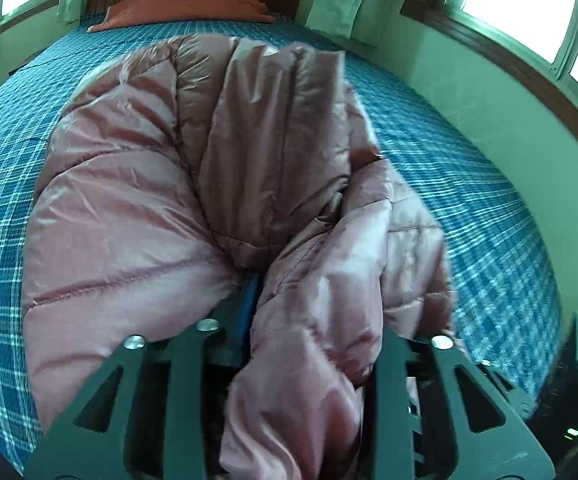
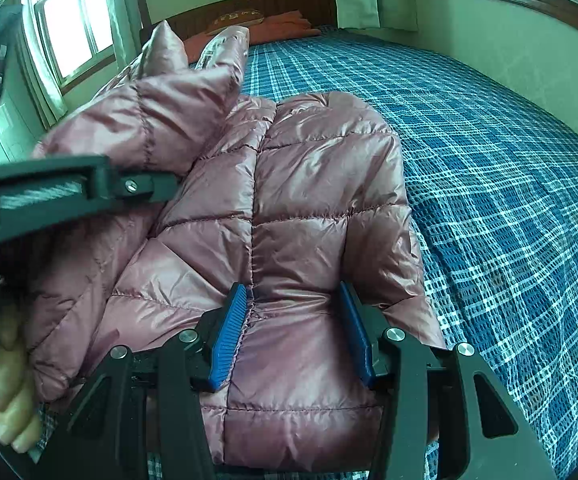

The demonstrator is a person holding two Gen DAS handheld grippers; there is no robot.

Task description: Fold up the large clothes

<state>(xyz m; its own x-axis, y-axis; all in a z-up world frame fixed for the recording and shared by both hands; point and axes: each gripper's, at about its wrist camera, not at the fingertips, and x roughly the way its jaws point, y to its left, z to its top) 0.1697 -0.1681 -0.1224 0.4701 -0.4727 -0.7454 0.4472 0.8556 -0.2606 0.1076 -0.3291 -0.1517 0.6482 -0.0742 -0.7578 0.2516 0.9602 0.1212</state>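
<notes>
Blue plaid bedspread (image 2: 509,200) carries a pink puffer jacket (image 2: 289,200). At left, the left gripper (image 1: 289,320) is clamped on a raised jacket fold. The right gripper (image 2: 293,328) stands apart, its 2 blue pads (image 2: 229,332) straddling the hem; bare bedspread stretches rightward.

Daylight pours through blown-out white windows (image 1: 529,20) at the upper corners. The shiny quilted pink puffer jacket (image 2: 309,200) shows soft glare. Fisheye bending curves the edges; the right of the left view is motion-blurred.
</notes>
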